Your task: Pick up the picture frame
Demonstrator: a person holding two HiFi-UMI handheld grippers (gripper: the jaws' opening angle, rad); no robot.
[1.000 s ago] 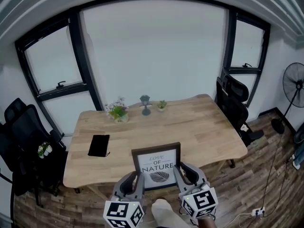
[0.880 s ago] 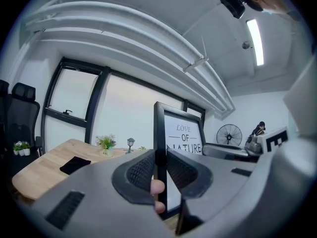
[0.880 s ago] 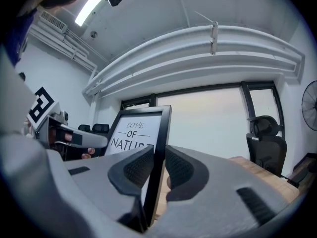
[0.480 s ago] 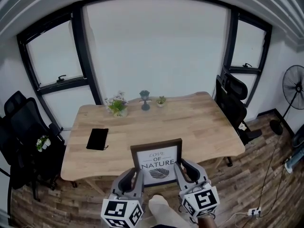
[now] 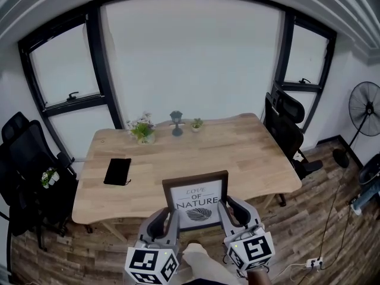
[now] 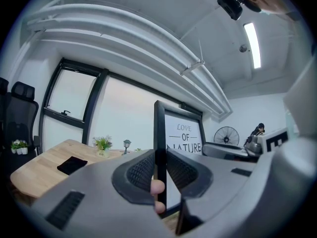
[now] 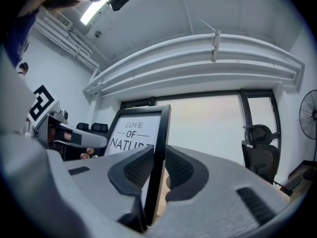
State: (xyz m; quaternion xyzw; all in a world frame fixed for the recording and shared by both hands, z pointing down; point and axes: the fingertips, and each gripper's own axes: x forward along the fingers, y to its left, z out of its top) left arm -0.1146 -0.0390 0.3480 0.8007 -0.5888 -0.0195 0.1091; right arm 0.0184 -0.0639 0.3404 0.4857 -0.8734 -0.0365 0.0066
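Lower centre: your left gripper (image 5: 168,217) clamps frame (image 5: 196,199) by its left edge, your right gripper (image 5: 227,211) by its right edge. Frame upright, print facing you, at table (image 5: 249,159) near edge. Beyond: phone (image 5: 117,171) centre left, plants (image 5: 141,129) at far edge.
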